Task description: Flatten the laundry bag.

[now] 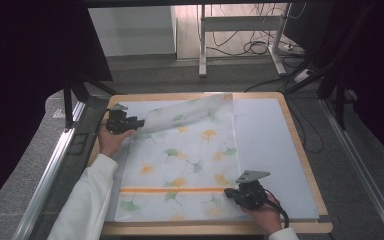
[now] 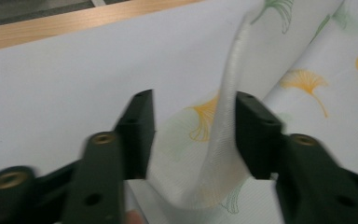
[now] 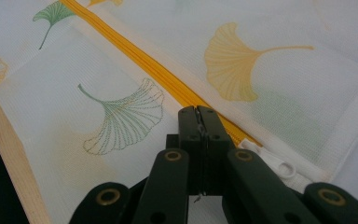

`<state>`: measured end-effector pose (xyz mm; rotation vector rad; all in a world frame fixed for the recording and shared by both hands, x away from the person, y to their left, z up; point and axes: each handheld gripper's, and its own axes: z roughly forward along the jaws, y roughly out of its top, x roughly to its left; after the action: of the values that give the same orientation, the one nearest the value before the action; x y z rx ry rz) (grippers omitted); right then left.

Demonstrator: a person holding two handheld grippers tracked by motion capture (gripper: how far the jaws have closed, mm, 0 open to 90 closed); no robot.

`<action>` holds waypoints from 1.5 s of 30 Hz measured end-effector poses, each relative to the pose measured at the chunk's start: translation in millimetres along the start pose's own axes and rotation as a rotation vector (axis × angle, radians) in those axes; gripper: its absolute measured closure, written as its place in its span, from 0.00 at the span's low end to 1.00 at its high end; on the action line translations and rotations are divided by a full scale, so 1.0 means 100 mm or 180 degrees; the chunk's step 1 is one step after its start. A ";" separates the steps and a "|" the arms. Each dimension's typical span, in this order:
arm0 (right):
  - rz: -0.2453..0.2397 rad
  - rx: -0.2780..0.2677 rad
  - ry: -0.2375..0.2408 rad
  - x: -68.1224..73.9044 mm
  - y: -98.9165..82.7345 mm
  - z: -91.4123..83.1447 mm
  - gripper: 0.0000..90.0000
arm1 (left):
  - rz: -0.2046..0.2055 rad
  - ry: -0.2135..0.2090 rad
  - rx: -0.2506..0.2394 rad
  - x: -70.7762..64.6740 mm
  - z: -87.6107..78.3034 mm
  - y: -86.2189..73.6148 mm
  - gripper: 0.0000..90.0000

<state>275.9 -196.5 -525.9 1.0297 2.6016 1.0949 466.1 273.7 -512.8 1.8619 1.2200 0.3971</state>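
Observation:
A white mesh bag (image 1: 185, 155) printed with green and orange ginkgo leaves lies flat on a pale mat (image 1: 270, 150). An orange zipper (image 1: 170, 189) runs across its near end. At the bag's far left corner my left gripper (image 1: 141, 121) stands open. A raised fold of the mesh (image 2: 223, 135) hangs between the jaws and leans on the right-hand one. The far edge of the bag (image 1: 190, 112) is turned up and over. My right gripper (image 1: 227, 191) is shut, its tips (image 3: 199, 112) resting on the mesh beside the zipper (image 3: 144, 60), near the white pull (image 3: 279, 165).
The mat covers a wooden tabletop (image 1: 300, 145) whose rim shows on all sides. Metal rails (image 1: 55, 165) run along the left and right of the table. Beyond the far edge are a desk frame (image 1: 202, 45) and cables on the floor.

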 end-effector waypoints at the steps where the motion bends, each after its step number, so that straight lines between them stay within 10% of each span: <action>1: 0.0000 0.0000 0.0000 0.00 0.00 0.00 0.99 | -0.0011 0.0001 -0.0054 0.01 -0.03 0.01 0.50; 11: -0.0024 -0.0002 0.0006 0.00 0.00 0.00 0.99 | 0.0064 -0.0017 -0.0261 0.03 -0.25 0.07 0.23; 27: -0.0038 -0.0001 -0.0002 0.00 0.00 0.00 0.98 | 0.0193 -0.0212 -0.0149 -0.08 -0.34 -0.04 0.24; 45: -0.0104 0.0027 -0.0073 0.04 0.01 0.00 0.98 | 0.0515 -0.0298 0.0042 -0.75 -0.48 -0.37 0.24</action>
<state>273.8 -193.4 -524.5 0.9921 2.5979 1.0592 377.5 238.0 -500.4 1.9748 1.0157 0.3859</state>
